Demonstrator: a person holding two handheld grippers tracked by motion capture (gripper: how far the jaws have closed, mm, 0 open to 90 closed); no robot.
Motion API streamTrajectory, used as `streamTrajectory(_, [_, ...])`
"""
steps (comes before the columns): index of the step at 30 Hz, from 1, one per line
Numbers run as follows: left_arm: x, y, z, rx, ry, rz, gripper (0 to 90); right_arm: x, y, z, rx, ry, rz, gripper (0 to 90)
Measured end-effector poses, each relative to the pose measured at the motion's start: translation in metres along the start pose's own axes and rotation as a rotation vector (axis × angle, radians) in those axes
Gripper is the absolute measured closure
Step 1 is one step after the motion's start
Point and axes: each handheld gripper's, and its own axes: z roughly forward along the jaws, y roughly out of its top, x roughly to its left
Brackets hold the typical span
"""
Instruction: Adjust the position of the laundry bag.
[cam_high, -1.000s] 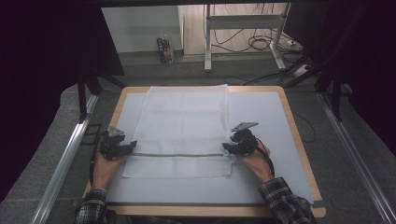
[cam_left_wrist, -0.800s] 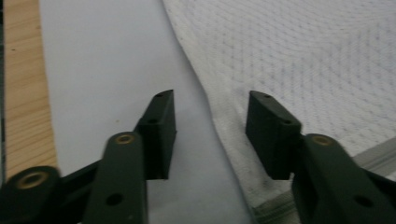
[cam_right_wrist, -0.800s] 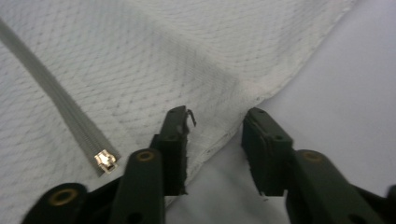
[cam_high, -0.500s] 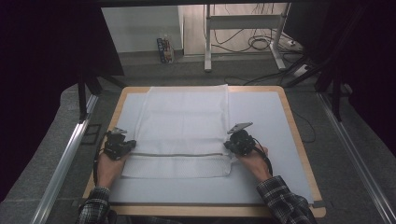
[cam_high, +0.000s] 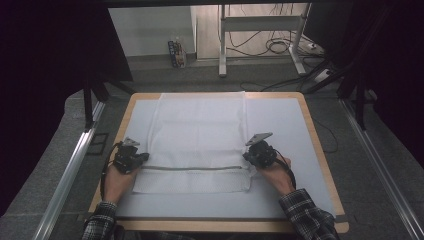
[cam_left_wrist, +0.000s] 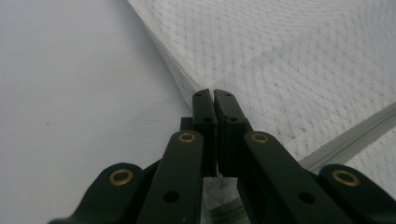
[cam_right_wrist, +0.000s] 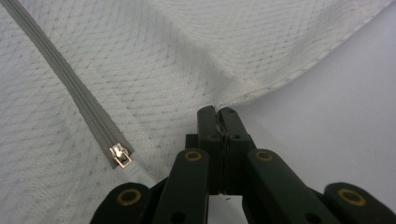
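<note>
White mesh cloth (cam_high: 197, 140) with a grey zipper (cam_high: 192, 168) lies flat on the table (cam_high: 280, 115), its near part between both hands. To fold it well, I think both edges should rise together, at the same height, so the cloth stays even. The left gripper (cam_left_wrist: 214, 95) and right gripper (cam_right_wrist: 218, 112) have just been closing; each now pinches a side edge of the cloth
</note>
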Motion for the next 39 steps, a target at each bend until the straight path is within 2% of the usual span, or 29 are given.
streamTrajectory(2, [-0.003, 0.001, 0.000, 0.006, -0.020, 0.005, 88.8, 0.000, -0.002, -0.003, 0.006, 0.003, -0.003, 88.4])
streamTrajectory(7, [-0.008, 0.001, -0.001, 0.009, -0.030, 0.011, 88.8, -0.001, -0.007, -0.009, 0.011, 0.009, -0.003, 88.4])
streamTrajectory(9, [-0.010, 0.002, -0.001, 0.010, -0.034, 0.020, 88.8, -0.003, -0.011, -0.013, 0.016, 0.014, 0.012, 88.4])
streamTrajectory(14, [-0.019, 0.001, -0.004, 0.022, -0.050, 0.063, 88.8, -0.006, -0.017, -0.020, 0.024, 0.017, 0.021, 88.4])
streamTrajectory(21, [-0.030, 0.000, -0.006, 0.047, -0.101, 0.096, 88.8, -0.008, -0.028, -0.039, 0.000, 0.008, 0.023, 88.2])
streamTrajectory(25, [-0.038, 0.000, -0.009, 0.043, -0.121, 0.112, 88.7, -0.011, -0.035, -0.047, -0.010, 0.010, 0.033, 88.2])
streamTrajectory(30, [-0.044, -0.001, -0.009, 0.053, -0.135, 0.128, 88.6, -0.013, -0.041, -0.052, 0.000, 0.014, 0.056, 88.0])
streamTrajectory(39, [-0.057, -0.003, -0.010, 0.072, -0.159, 0.160, 88.4, -0.011, -0.056, -0.063, 0.017, 0.010, 0.068, 88.1])
